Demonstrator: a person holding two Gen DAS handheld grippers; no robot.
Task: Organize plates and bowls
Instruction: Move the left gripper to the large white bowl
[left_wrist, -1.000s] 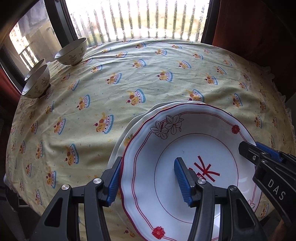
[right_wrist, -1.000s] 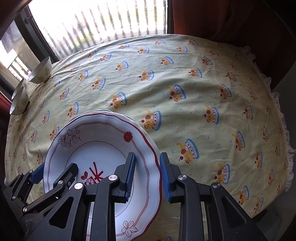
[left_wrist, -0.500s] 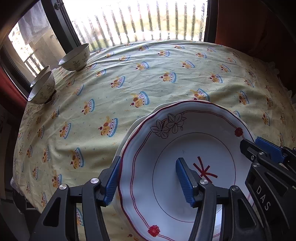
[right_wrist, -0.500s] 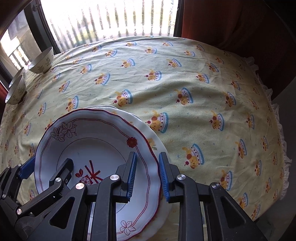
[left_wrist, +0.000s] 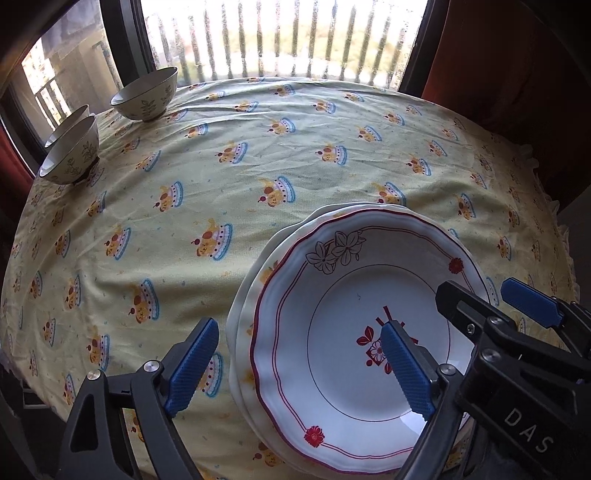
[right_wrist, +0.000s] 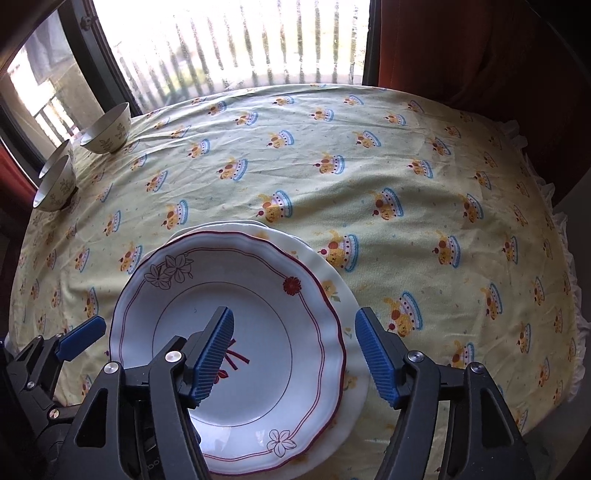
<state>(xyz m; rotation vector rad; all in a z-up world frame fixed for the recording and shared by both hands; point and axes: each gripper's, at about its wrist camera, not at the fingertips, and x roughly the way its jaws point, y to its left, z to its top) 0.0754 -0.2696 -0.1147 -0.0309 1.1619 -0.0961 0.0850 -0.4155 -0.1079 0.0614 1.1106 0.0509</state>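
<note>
Sunlit window behind, and both claws have just sprung wide: left gripper (left_wrist: 299, 365) and right gripper (right_wrist: 293, 356) release the red-rimmed plate (right_wrist: 229, 354), now resting on the plate stack (right_wrist: 352, 354). Bowls (left_wrist: 146, 94) wait far-left.

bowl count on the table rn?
3. One bowl stands alone at the far left by the window. Two more sit nearer along the left edge: the front bowl partly hides the rear bowl. More could be out of view.
</note>
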